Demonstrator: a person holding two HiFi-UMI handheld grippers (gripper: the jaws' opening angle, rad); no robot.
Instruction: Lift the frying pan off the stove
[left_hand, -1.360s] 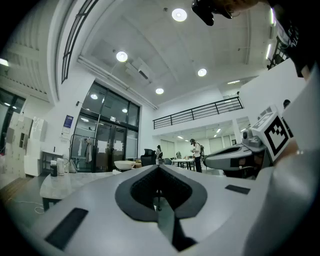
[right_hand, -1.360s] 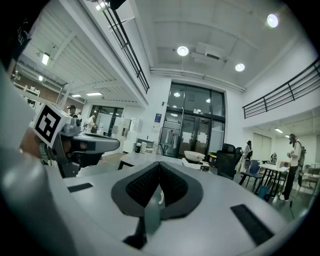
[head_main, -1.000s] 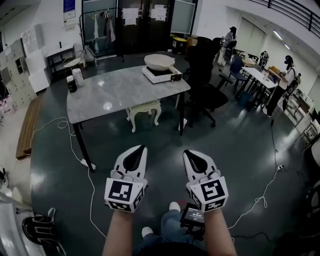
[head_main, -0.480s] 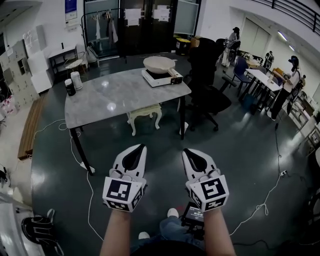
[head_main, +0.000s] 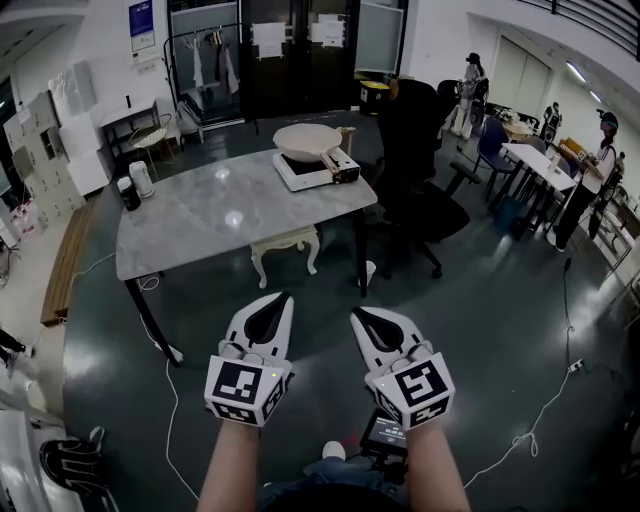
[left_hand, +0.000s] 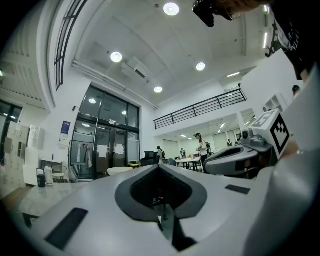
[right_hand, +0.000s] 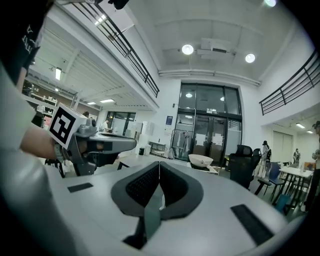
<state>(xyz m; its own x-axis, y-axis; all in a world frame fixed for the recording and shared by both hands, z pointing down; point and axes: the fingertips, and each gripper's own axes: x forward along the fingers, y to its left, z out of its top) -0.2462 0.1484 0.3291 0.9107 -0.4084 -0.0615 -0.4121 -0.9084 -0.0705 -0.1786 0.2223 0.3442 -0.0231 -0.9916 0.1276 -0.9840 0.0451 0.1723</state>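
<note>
The cream round frying pan (head_main: 307, 140) on the white square stove (head_main: 322, 170) was brought nearer than before, well beyond the left gripper (head_main: 281, 297) and right gripper (head_main: 359, 314), fingers pressed together on nothing.

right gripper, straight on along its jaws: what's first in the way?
The right gripper would probably meet the near edge of the table first, though depth is unclear. The frying pan sits right of that line.

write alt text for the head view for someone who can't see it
The left gripper and right gripper, both shut and empty, are held side by side low in the foreground, well short of a grey table. At the table's far right end a pale frying pan sits on a white stove, beside a black office chair.
</note>
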